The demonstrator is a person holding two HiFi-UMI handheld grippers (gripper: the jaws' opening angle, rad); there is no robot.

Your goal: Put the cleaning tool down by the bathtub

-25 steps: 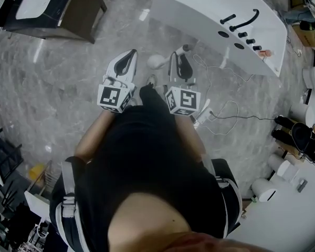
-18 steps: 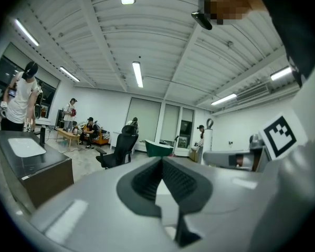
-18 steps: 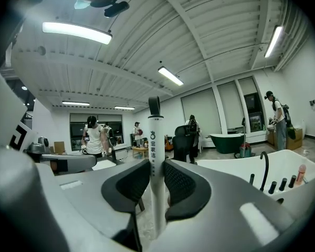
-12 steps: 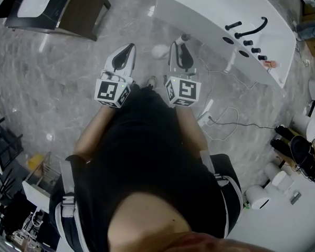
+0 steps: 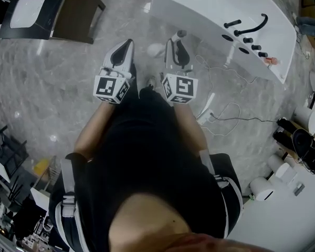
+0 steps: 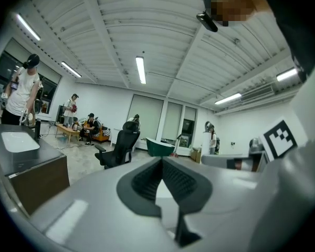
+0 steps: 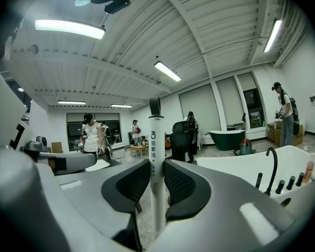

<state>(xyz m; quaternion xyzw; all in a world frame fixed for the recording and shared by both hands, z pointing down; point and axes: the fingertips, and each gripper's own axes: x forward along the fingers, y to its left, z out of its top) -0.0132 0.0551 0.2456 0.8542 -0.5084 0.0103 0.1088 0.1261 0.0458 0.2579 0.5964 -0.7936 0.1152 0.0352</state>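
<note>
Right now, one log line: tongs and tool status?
right tongs: shut on cleaning tool | left tongs: shut, empty | bathtub: ahead, to the right | tool: not released

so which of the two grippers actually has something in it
The right gripper: its fingers clamp the white handle of the cleaning tool. The left gripper has its fingers closed together, with nothing between them.

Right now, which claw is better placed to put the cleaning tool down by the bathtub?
The right claw: it grips the cleaning tool by its white handle, and the bathtub lies on its side. The left claw is shut on nothing.
</note>
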